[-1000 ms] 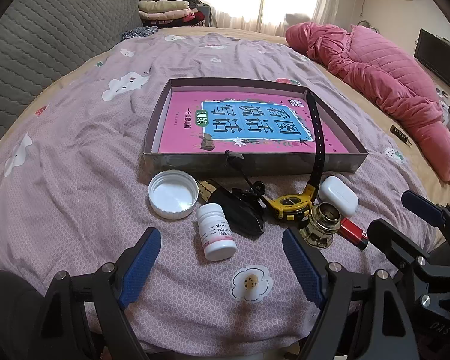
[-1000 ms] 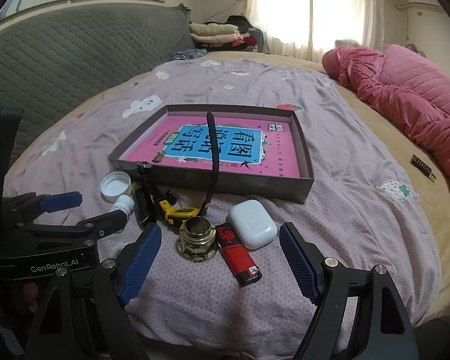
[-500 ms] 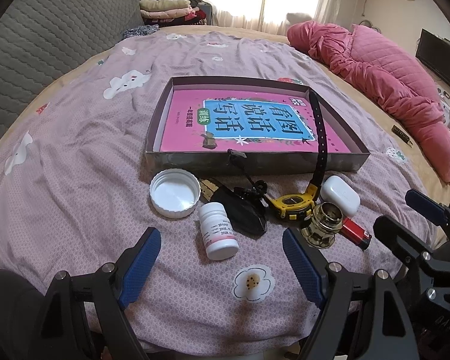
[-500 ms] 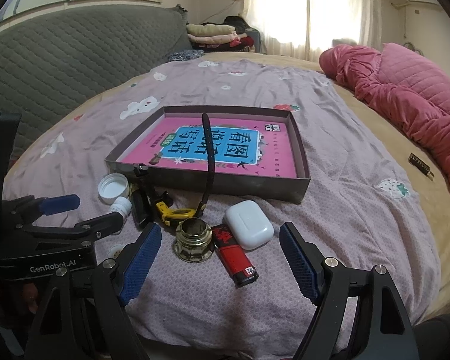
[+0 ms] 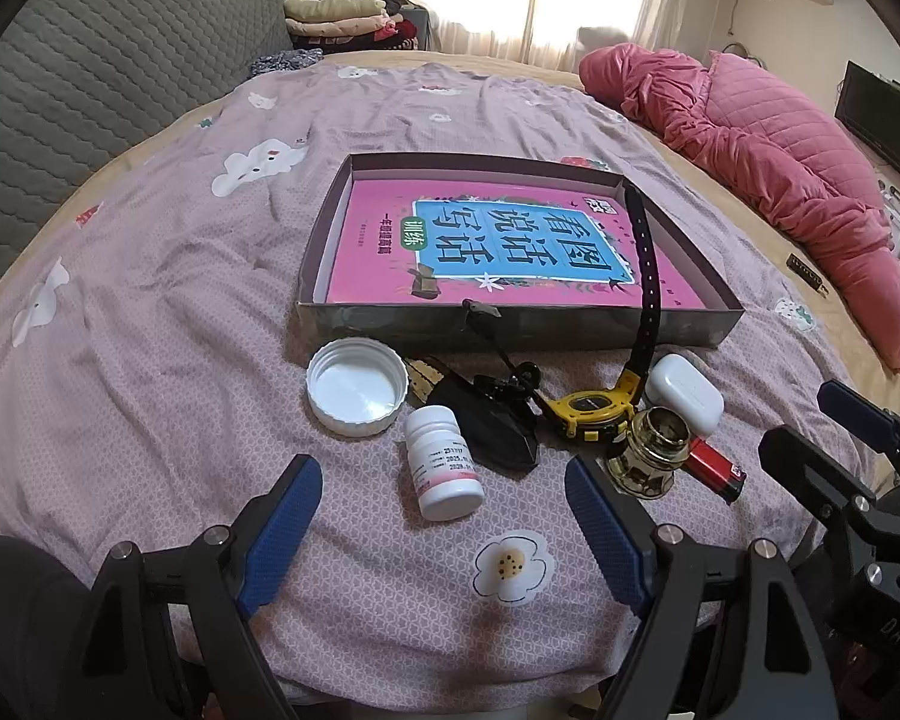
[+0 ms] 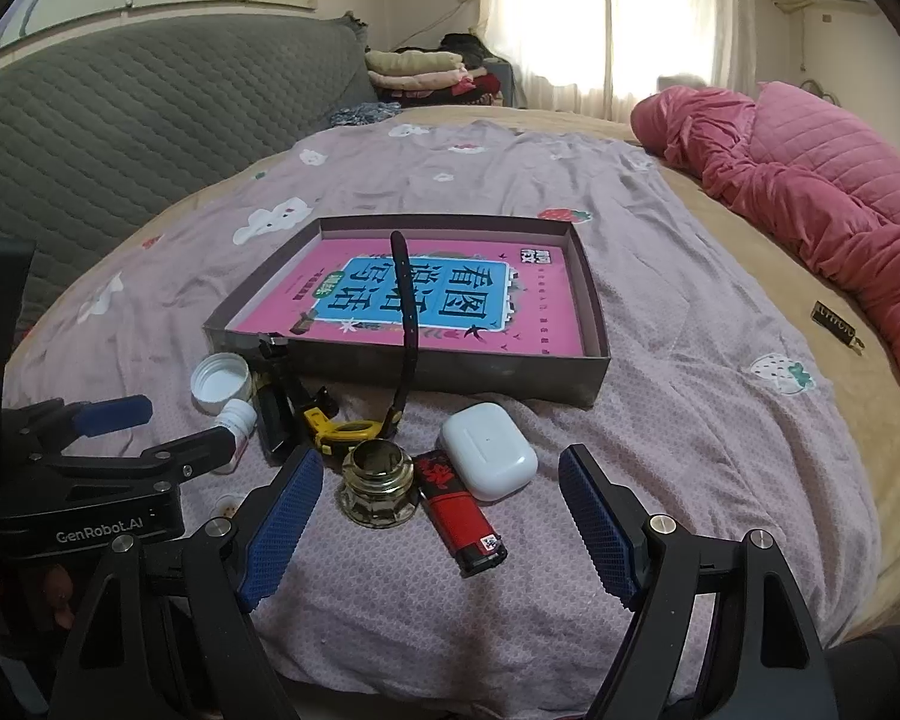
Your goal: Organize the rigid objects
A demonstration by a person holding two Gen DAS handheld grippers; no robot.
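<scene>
Both tools were released, jaws spread wide and holding nothing, hovering over the near edge of the bed (image 5: 150, 276). Just ahead of the left tool (image 5: 444, 525) lay a white pill bottle (image 5: 443, 463) on its side, its label showing printed digits too small to read. Beyond it sat a white cap (image 5: 357, 385), open side up, and a black object (image 5: 498, 426). Ahead of the right tool (image 6: 435, 519) stood a brass-coloured fitting (image 6: 378, 483), touching a red lighter (image 6: 459, 507) with black characters that lay beside a white earbud case (image 6: 489, 450). A yellow watch (image 6: 354, 429) draped its black strap over the wall of a shallow box (image 6: 510, 369) farther ahead. Inside lay a pink book (image 6: 444, 300) titled "看图说话写话". The left tool's body read "GenRobot.AI" in the right wrist view.
</scene>
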